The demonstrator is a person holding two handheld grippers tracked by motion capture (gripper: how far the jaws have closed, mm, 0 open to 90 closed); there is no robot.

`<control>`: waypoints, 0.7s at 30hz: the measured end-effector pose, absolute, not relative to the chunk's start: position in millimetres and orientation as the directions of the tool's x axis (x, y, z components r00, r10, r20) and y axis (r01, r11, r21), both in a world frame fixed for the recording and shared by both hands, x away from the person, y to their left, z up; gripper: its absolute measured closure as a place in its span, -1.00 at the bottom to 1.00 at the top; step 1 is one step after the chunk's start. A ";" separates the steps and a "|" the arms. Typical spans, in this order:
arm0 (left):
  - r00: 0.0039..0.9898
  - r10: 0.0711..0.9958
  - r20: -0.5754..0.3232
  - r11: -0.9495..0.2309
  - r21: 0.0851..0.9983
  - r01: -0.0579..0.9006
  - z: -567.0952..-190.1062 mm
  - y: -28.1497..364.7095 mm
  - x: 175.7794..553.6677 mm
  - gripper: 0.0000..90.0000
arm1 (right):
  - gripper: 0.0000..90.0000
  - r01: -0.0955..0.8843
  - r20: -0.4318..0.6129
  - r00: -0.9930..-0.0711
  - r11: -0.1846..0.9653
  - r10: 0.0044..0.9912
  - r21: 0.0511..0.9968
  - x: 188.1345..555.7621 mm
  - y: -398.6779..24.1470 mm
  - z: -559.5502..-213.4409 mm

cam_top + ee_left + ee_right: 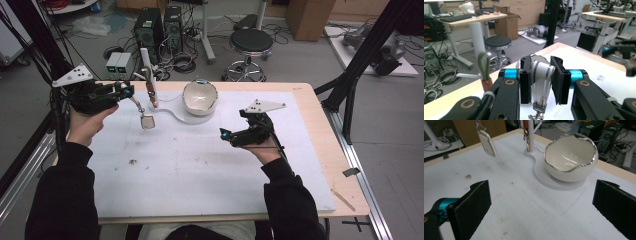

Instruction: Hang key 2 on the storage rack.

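Note:
My left gripper (pixel 126 92) hovers over the table's far left, shut on a grey-striped strap (pixel 541 75). A metal clasp (pixel 538 109) and a small pale tag (pixel 147 121) hang from the strap just above the mat. Beside it rises a white post (pixel 146 62) with an orange-brown piece (pixel 153 95) hanging on it. A white, silver-rimmed bowl shaped like a broken eggshell (pixel 200 97) sits on the post's flat white base (pixel 176 115). My right gripper (pixel 224 134) is open near the mat, pointing at the bowl (pixel 570 160), nothing between its pads (pixel 475 202).
A white mat (pixel 200 170) covers most of the wooden table (pixel 325 130). A round black stool (pixel 251 42), computer towers (pixel 160 25) and cables stand on the floor beyond the far edge. Black frame bars (pixel 357 65) rise at the right.

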State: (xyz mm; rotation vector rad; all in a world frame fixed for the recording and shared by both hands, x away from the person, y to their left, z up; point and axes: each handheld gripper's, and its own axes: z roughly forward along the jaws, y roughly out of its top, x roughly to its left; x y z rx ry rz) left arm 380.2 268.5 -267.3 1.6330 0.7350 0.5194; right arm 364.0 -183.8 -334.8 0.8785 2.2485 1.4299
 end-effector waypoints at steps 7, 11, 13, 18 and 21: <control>0.659 0.751 -0.043 -0.095 0.981 0.172 -251.9 276.1 388.4 0.58 | -0.98 0.343 0.062 -0.725 0.282 0.686 0.896 355.9 -209.5 -353.5; 0.636 0.771 -0.026 -0.091 0.984 0.151 -243.9 281.1 393.1 0.58 | -0.98 0.352 0.049 -0.709 0.294 0.703 0.889 350.5 -222.5 -364.7; 0.619 0.785 -0.017 -0.094 0.985 0.146 -240.5 283.3 396.0 0.59 | -0.98 0.346 0.044 -0.710 0.294 0.702 0.891 348.9 -228.0 -369.1; 0.581 0.814 -0.021 -0.066 0.990 0.128 -238.6 293.0 403.2 0.58 | -0.98 0.331 0.042 -0.719 0.289 0.694 0.899 346.0 -241.3 -380.8; 0.561 0.828 -0.023 -0.062 0.989 0.133 -242.1 298.3 410.5 0.58 | -0.98 0.331 0.035 -0.721 0.300 0.692 0.895 343.0 -245.6 -387.1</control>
